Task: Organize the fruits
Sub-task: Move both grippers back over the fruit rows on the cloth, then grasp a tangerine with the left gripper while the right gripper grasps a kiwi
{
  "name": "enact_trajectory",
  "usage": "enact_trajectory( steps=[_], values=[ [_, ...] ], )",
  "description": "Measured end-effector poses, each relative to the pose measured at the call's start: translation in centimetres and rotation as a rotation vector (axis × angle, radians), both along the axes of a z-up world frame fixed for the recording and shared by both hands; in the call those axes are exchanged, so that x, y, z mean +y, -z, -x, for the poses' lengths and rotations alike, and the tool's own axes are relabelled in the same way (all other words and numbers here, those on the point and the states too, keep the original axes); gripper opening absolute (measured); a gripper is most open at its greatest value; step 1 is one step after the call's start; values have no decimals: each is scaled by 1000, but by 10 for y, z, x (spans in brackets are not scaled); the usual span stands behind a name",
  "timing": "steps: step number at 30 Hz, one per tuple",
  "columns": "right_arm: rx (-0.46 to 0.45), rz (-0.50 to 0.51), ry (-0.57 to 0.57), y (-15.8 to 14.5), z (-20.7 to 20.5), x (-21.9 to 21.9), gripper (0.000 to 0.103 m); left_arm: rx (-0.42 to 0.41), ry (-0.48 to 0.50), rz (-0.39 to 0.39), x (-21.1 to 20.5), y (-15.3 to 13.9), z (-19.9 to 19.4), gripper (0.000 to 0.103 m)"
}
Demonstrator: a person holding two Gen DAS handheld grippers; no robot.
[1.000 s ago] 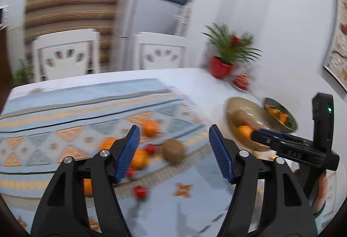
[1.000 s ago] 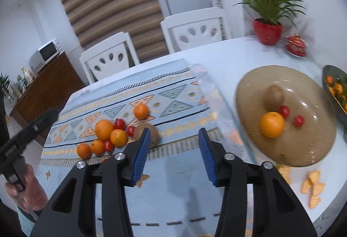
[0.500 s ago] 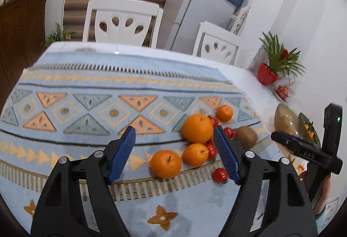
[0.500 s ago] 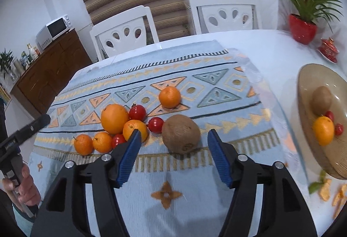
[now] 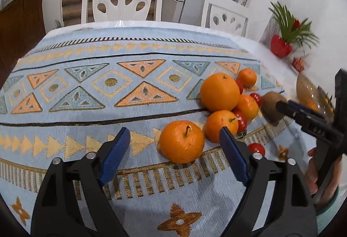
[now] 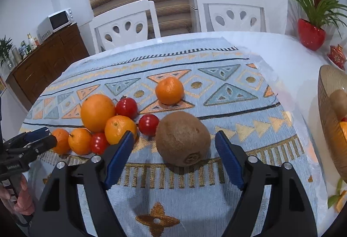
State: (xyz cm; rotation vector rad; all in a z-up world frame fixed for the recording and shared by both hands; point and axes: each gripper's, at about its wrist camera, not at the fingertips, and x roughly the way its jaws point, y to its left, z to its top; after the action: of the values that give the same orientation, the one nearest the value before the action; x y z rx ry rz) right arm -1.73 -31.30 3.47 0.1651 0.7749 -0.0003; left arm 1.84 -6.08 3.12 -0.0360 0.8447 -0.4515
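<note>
Both grippers empty, fingers spread wide. Right gripper (image 6: 172, 154) is lined up on the kiwi (image 6: 182, 138), which sits on the cloth (image 6: 216, 204) between the fingers but not yet touched. Left gripper (image 5: 173, 150) is facing the near mandarin (image 5: 181, 141), which sits just ahead of the fingertips and off toward the right finger (image 5: 233, 154). Remaining fruit is clustered on the cloth: big orange (image 6: 97, 112), several mandarins, cherry tomatoes packed in the gaps, one lone mandarin (image 6: 169, 90) further back. Bowl (image 6: 329, 119) at the right edge of the counter already holds a kiwi and an orange, likely the drop target. Risks: the kiwi is round and lies stem end toward the camera, so an off-centre close could squirt it forward or roll it into the tomato (image 6: 148, 124) beside it. On the left, the right finger is just in front of the second mandarin (image 5: 220, 125); closing from here could clip that one or nudge the pile and send tomatoes rolling. The grippers work near each other over the same pile, so simultaneous grabs could collide. Too much squeeze bruises soft fruit.
</note>
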Motion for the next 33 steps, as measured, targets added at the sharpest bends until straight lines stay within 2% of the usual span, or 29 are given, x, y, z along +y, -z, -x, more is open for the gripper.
enact_trajectory(
  steps=[5,10,14,18,23,27,28,29,33],
  values=[
    [52,-22,13,10,-5,-4,82,22,25,-67,-12,9,0,85],
    [67,-12,16,14,-7,-3,82,25,28,-99,-16,10,-1,85],
    [72,14,13,15,-8,2,82,43,18,-92,-13,12,-4,83],
    [84,18,20,17,-10,1,82,58,14,-94,-13,14,-8,79],
    [89,22,26,16,-12,0,82,51,14,-111,-15,15,-7,68],
    [101,31,26,18,-14,1,77,47,9,-118,-15,15,-8,59],
    [103,35,25,18,-14,2,75,46,12,-115,-15,15,-7,55],
    [106,37,23,19,-15,3,69,43,16,-112,-15,14,-7,48],
    [122,43,21,22,-17,4,58,31,20,-128,-18,14,-5,46]
  ],
)
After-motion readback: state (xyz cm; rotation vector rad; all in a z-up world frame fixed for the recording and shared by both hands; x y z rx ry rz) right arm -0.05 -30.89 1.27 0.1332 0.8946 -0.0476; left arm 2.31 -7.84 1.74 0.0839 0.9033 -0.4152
